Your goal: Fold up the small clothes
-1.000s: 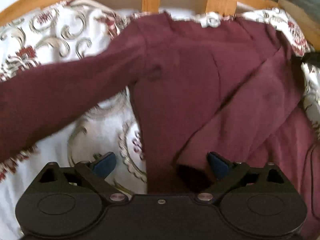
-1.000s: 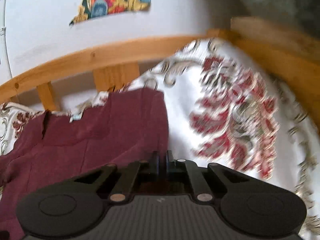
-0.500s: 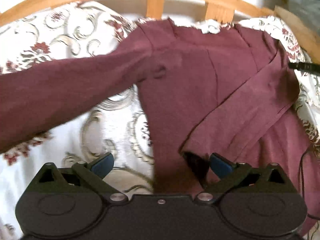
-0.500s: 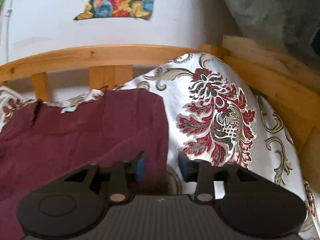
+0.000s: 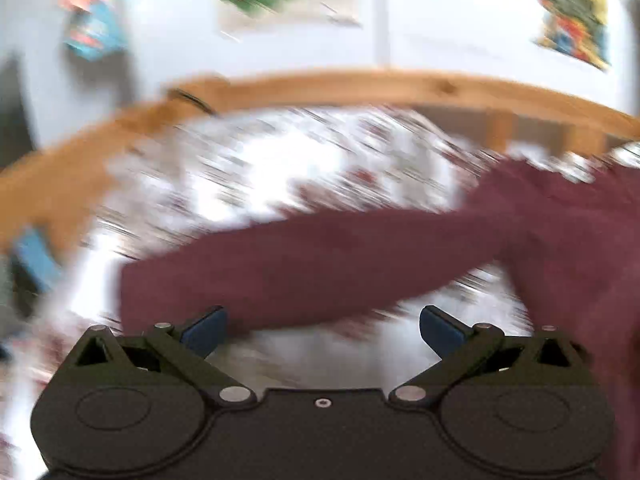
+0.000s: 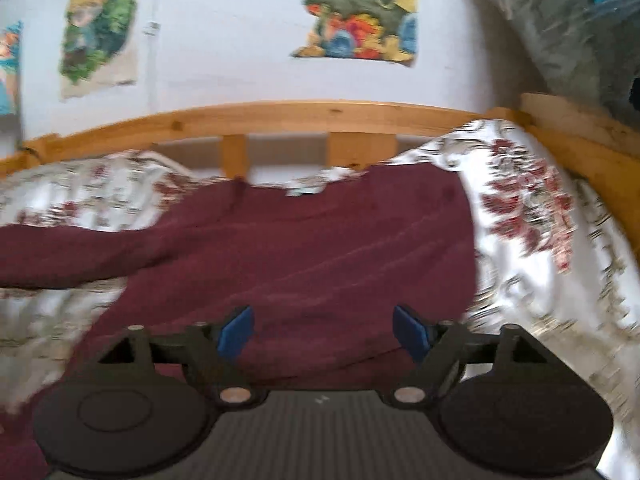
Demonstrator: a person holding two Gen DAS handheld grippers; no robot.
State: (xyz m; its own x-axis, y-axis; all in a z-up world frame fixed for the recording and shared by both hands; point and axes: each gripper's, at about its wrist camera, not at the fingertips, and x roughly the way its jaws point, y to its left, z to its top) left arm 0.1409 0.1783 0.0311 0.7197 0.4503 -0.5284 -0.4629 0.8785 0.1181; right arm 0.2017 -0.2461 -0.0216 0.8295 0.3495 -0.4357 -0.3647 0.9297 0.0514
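Left wrist view: the left gripper [image 5: 322, 330] was seen with its blue pads [image 5: 204, 332] spread wide and nothing pinched between them. The picture was heavily smeared. A maroon long-sleeved top [image 5: 568, 240] was laid on the patterned bedspread [image 5: 248, 168], on the near side of the wooden bed rail [image 5: 360, 84]. Its one outstretched sleeve [image 5: 300, 264] was stretched across the spread, roughly along the rail, with its cuff end lying just beyond the gripper's left pad. Whether that pad touched the cuff could not be told through the blur.

In the right wrist view the right gripper [image 6: 323, 330] was caught with its jaws opening, and no cloth was clamped between them; the maroon top [image 6: 320, 248] was merely seen beyond and below the gap. The body of the garment was spread flat, its neckline turned toward the bed rail [image 6: 288, 114] and lying close beneath the rail's short wooden slats [image 6: 234, 156]. The sleeve [image 6: 72, 252] was seen running off from the body, parallel to the rail. The flowered bedspread [image 6: 528, 208] was left uncovered on the far side of the garment, up to where the rail met the side board [image 6: 580, 140]. Above the rail, colourful posters [image 6: 356, 12] were fixed to the pale wall [image 6: 220, 40].
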